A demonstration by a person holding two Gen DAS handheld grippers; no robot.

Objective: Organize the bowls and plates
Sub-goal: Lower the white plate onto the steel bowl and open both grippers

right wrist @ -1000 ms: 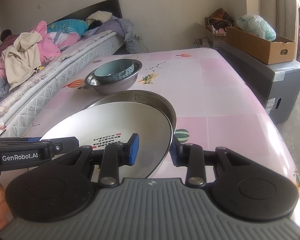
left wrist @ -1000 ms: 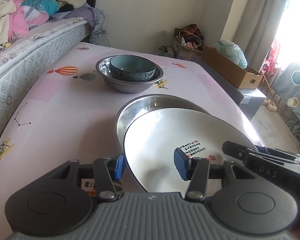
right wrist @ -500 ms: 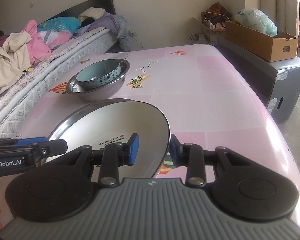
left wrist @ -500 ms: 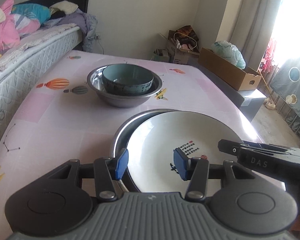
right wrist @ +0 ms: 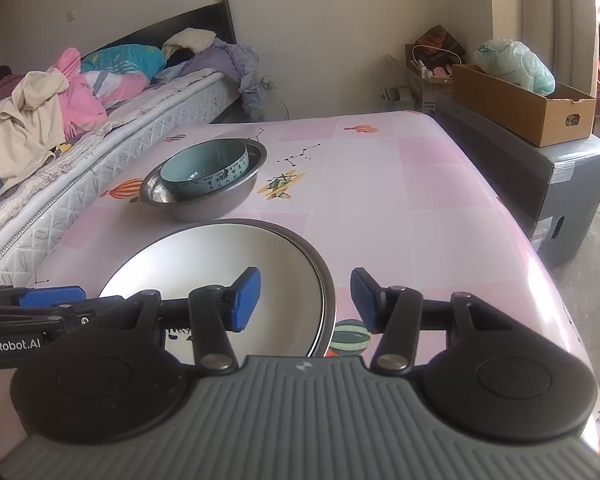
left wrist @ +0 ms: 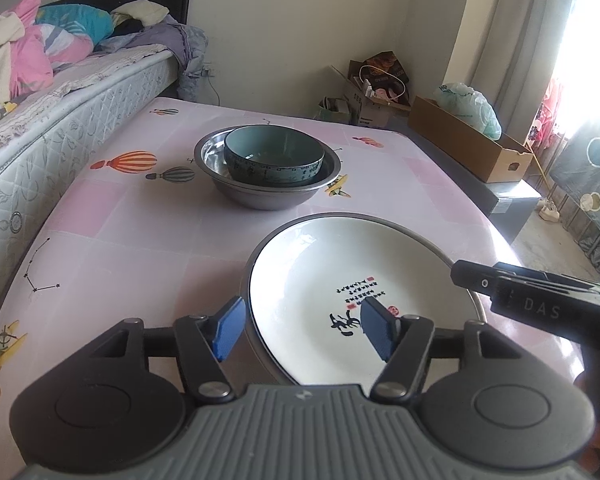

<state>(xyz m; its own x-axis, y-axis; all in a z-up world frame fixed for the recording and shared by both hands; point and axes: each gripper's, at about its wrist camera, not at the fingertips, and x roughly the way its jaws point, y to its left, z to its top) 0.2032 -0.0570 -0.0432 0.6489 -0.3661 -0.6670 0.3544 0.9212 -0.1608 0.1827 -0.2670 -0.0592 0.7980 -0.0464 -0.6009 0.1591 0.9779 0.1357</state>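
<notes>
A white plate [left wrist: 340, 264] with black writing lies nested in a shallow steel dish [left wrist: 245, 280] on the pink table [left wrist: 120, 240]. My left gripper [left wrist: 302, 334] straddles the plate's near left rim; its jaws are opening and the blue pads stand clear of the rim. My right gripper [right wrist: 305, 299] straddles the right rim of the same plate [right wrist: 220, 256] and steel dish [right wrist: 329, 300], jaws opening, pads not touching. Farther back a teal bowl [left wrist: 274, 156] sits inside a steel bowl [left wrist: 268, 196].
A bed [left wrist: 60, 120] piled with clothes runs along the table's left side. To the right, a cardboard box [right wrist: 520, 108] rests on a dark cabinet [right wrist: 540, 184] beside the table's rounded edge. More boxes stand by the far wall.
The white plate, held tilted over the steel dish before, now lies flat in it. Both grippers' jaws have widened and let go of the rims.
</notes>
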